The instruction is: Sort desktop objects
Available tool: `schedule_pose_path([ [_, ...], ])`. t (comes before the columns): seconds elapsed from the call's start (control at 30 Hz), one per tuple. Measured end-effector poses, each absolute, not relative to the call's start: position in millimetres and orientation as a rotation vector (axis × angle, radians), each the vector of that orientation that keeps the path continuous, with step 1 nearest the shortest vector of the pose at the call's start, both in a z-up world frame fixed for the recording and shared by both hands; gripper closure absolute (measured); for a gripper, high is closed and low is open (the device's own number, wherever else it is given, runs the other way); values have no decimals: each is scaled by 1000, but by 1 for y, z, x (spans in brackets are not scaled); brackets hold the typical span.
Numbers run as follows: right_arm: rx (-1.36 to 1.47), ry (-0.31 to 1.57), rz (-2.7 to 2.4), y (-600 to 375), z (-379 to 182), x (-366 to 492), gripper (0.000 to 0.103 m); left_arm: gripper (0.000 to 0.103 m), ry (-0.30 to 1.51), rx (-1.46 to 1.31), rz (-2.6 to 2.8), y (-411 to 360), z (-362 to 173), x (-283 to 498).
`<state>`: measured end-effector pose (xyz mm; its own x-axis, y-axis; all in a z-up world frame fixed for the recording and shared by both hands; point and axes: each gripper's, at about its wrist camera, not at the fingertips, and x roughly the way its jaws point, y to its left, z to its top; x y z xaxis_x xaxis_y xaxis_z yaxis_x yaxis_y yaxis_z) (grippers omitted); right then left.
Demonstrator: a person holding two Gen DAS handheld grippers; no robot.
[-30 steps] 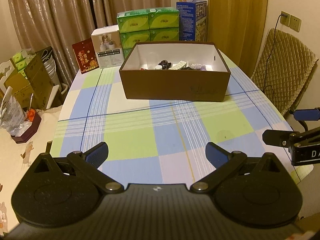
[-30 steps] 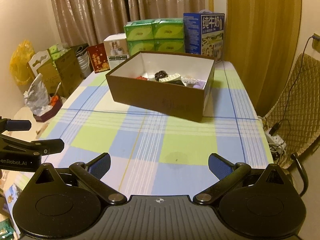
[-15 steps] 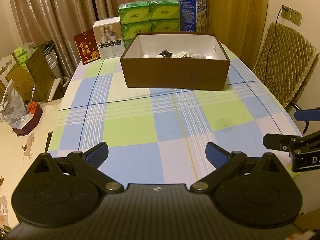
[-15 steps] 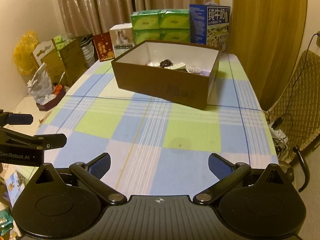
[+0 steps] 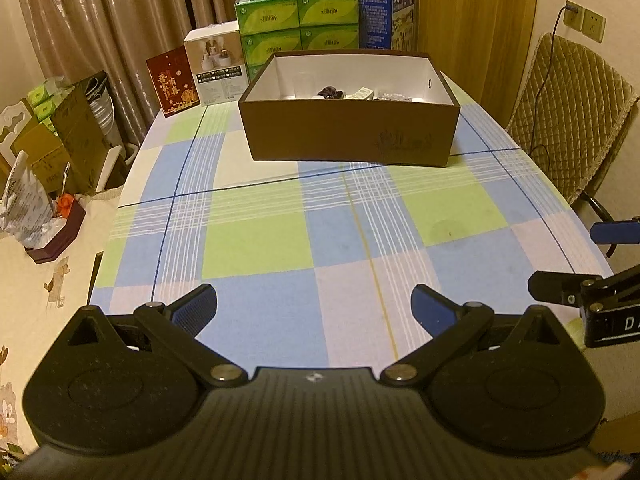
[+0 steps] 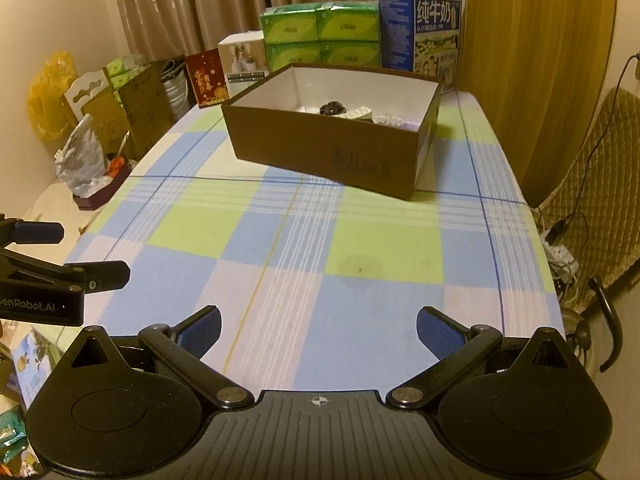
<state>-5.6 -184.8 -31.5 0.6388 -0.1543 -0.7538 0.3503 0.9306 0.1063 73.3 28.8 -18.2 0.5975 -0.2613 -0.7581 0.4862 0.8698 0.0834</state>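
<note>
Fingers (image 5: 434, 309) on both our grippers gape wide, empty; small items lie inside our brown, white-lined box (image 5: 348, 136) on the table (image 5: 256, 240).

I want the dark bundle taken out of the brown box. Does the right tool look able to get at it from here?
Probably yes. The right tool is open and empty, the checked cloth ahead is bare, and the brown box has no lid, so the dark bundle is reachable from above, over the near wall.
</note>
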Motion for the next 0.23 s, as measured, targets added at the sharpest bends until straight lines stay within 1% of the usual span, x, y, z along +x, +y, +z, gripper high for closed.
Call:
schedule_pose_path([
  [0.23, 263, 838, -294, -188, -33, -2, 2, 1, 825, 299, -440, 26, -19, 77],
])
